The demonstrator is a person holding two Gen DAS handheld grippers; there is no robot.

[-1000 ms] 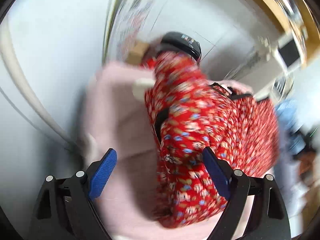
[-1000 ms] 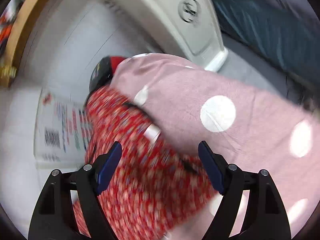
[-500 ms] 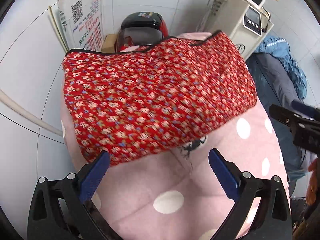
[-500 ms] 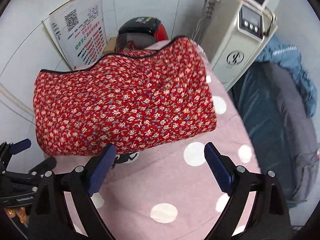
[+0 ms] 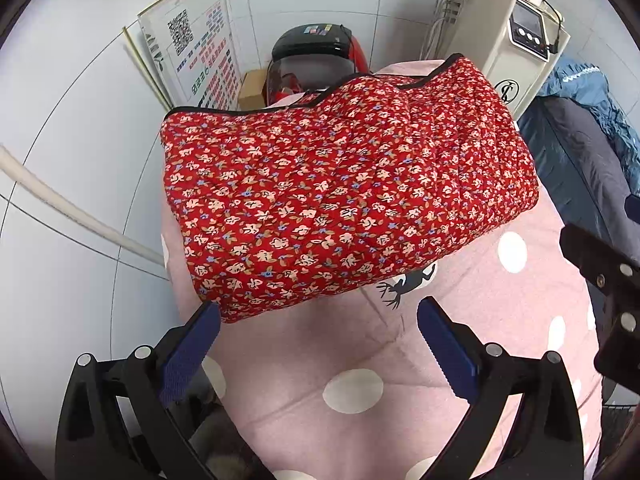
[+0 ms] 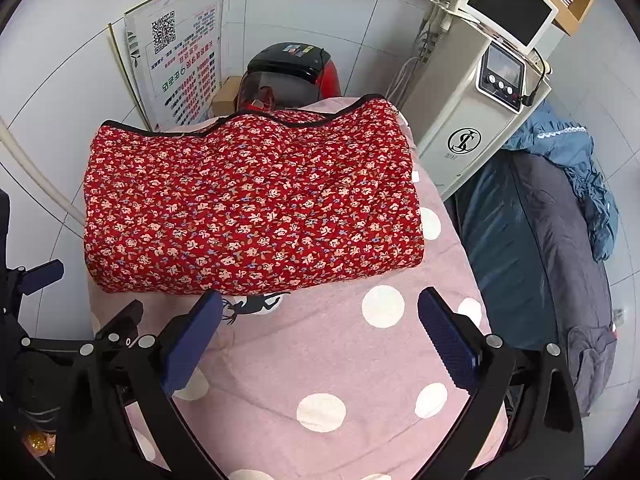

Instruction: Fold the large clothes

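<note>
A red floral quilted garment (image 5: 344, 188) lies folded into a thick rectangle on a pink polka-dot cover (image 5: 500, 320), black-trimmed edge at the far side. It also shows in the right wrist view (image 6: 252, 208), on the same cover (image 6: 360, 360). My left gripper (image 5: 318, 350) is open and empty, held above the cover just short of the garment's near edge. My right gripper (image 6: 318, 346) is open and empty, also just short of the near edge. The left gripper shows at the left edge of the right wrist view (image 6: 72, 308).
A white machine with a screen (image 6: 480, 92) stands at the far right. A black and red appliance (image 6: 288, 72) and a leaning poster (image 6: 180, 56) stand behind the table. Dark and blue clothes (image 6: 552, 240) lie to the right. A white pipe (image 5: 80, 212) runs along the left wall.
A second ago both grippers were low over the bunched garment. They have pulled back and up, and the garment now lies flat and folded; both jaws stay open.
</note>
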